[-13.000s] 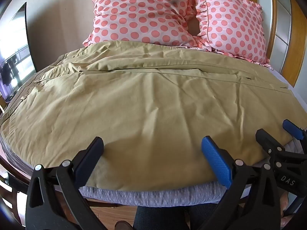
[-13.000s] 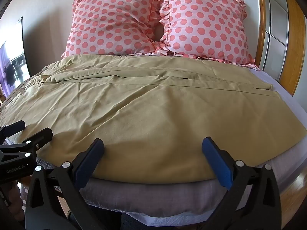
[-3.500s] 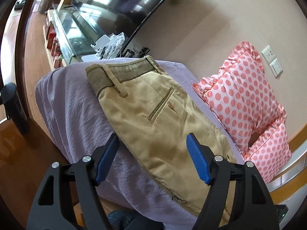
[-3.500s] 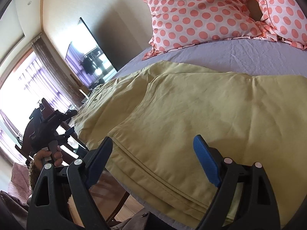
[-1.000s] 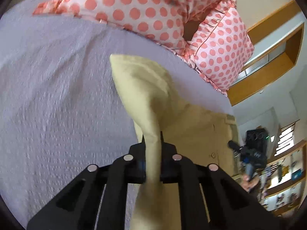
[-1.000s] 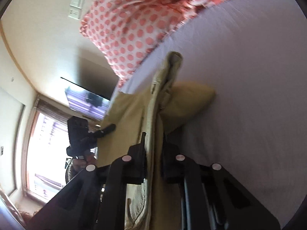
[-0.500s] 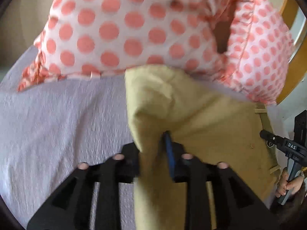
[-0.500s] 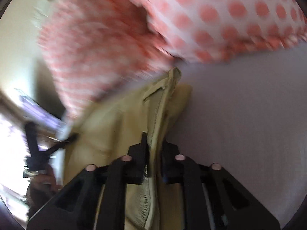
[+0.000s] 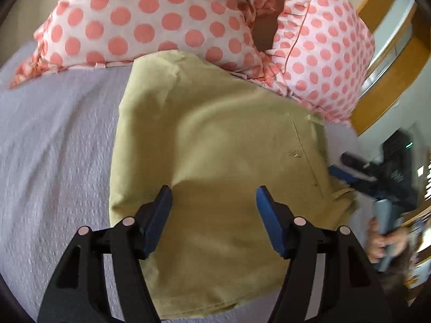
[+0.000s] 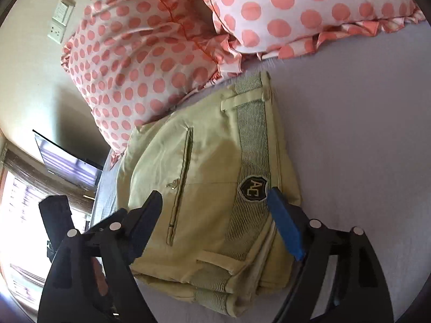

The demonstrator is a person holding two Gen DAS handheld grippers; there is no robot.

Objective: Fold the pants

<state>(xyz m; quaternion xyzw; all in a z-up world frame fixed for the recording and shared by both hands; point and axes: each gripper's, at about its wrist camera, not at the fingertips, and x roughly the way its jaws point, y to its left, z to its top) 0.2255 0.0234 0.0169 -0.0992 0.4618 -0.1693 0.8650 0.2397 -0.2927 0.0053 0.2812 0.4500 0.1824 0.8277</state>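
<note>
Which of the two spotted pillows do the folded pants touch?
The left pillow in the left wrist view: the pants overlap its lower edge. The right pillow lies just beside them.

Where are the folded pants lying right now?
The pants lie folded on the lavender bedsheet, their far edge against the polka-dot pillows, centred in both wrist views.

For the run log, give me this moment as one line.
khaki cotton pants: folded, on lilac bedsheet | left gripper: open | right gripper: open | touching polka-dot pillows
</note>
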